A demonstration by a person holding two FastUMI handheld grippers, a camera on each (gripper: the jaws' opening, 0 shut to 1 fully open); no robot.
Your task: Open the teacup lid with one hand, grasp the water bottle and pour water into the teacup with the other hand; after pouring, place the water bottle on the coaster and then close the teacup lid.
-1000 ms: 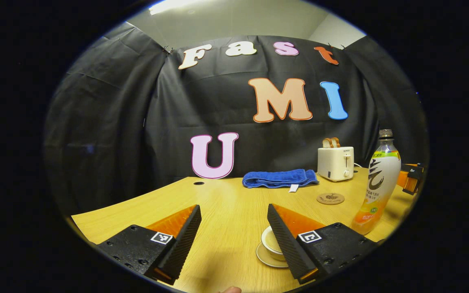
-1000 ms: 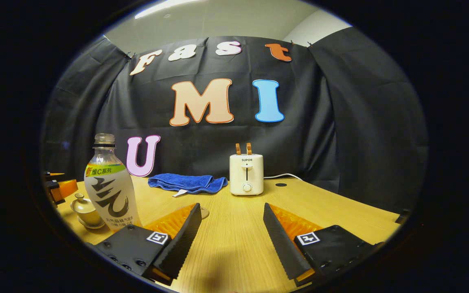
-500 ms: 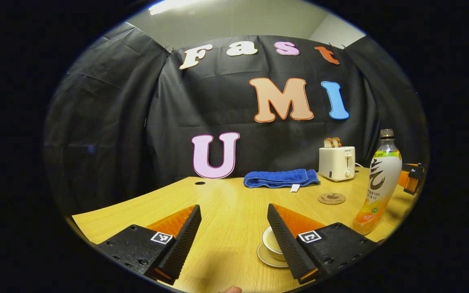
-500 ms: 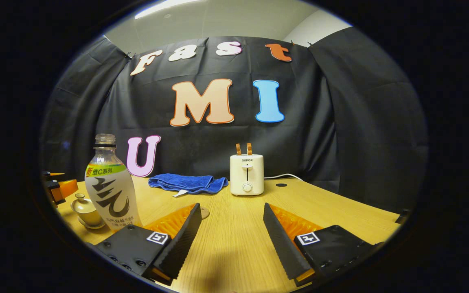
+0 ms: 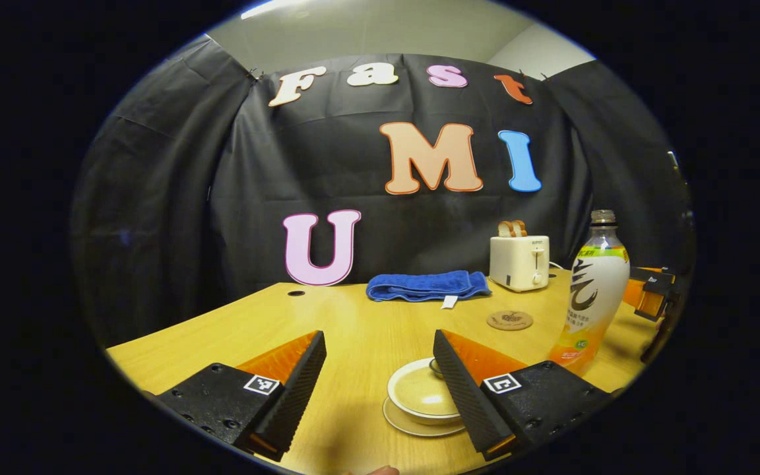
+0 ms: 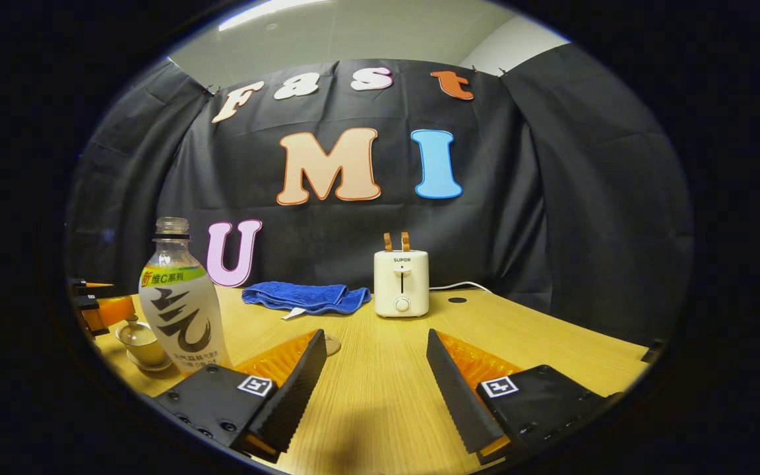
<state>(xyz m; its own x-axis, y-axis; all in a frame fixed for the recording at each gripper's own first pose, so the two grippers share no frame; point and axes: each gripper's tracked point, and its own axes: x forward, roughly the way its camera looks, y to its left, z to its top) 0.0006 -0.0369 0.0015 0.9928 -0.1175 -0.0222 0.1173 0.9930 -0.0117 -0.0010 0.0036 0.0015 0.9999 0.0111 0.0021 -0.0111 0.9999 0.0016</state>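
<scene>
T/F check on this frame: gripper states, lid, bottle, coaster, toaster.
1. Both hand-held grippers are open and hold nothing. True: the left hand-held gripper and the right hand-held gripper each show a wide gap over the table.
2. The teacup lid has been lifted off. False: the lid sits on the teacup.
3. The water bottle stands on the coaster. False: the water bottle stands on bare wood beside the coaster.
4. The bottle has no cap on. True: its neck is open.
5. The toaster is empty. False: two slices stick up out of the toaster.
6. A folded blue towel lies left of the toaster in the right gripper view. True.
</scene>
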